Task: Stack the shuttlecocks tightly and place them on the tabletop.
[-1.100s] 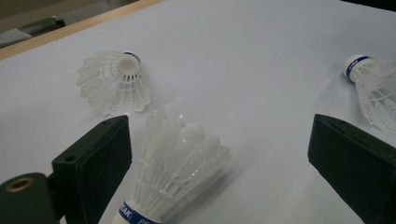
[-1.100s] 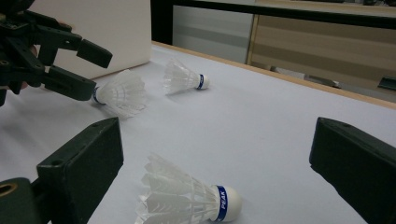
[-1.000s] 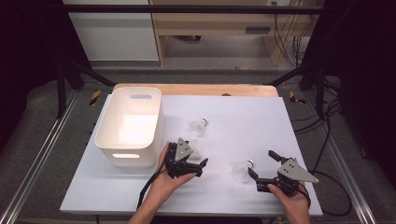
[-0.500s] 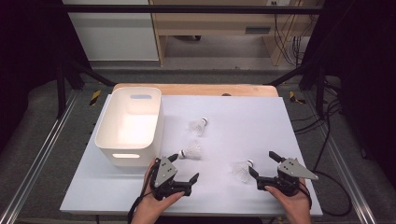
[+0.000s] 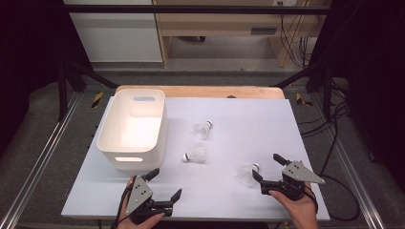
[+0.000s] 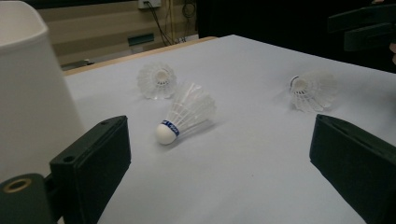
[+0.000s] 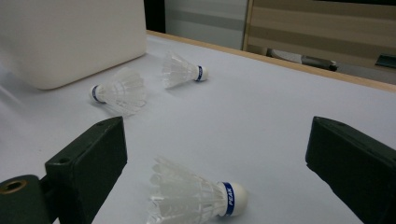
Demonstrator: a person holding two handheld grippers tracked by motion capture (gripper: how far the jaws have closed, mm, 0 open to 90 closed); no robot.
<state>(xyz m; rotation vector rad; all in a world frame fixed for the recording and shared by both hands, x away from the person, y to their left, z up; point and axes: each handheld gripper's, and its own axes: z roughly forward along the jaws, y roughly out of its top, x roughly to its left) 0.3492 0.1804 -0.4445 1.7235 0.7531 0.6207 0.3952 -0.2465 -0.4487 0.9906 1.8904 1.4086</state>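
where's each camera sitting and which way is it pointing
High view: above the person's side, looking forward and down on the table; both hands, left hand-held gripper and right hand-held gripper show.
Left gripper view: on the left hand-held gripper, facing the middle shuttlecock; open jaws show.
Right gripper view: on the right hand-held gripper, facing the nearest shuttlecock; open jaws show.
Shared: three shuttlecocks, white bin.

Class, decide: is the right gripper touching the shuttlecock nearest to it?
Apart. In the right gripper view the right gripper stands open, with bare table between each jaw and the shuttlecock.
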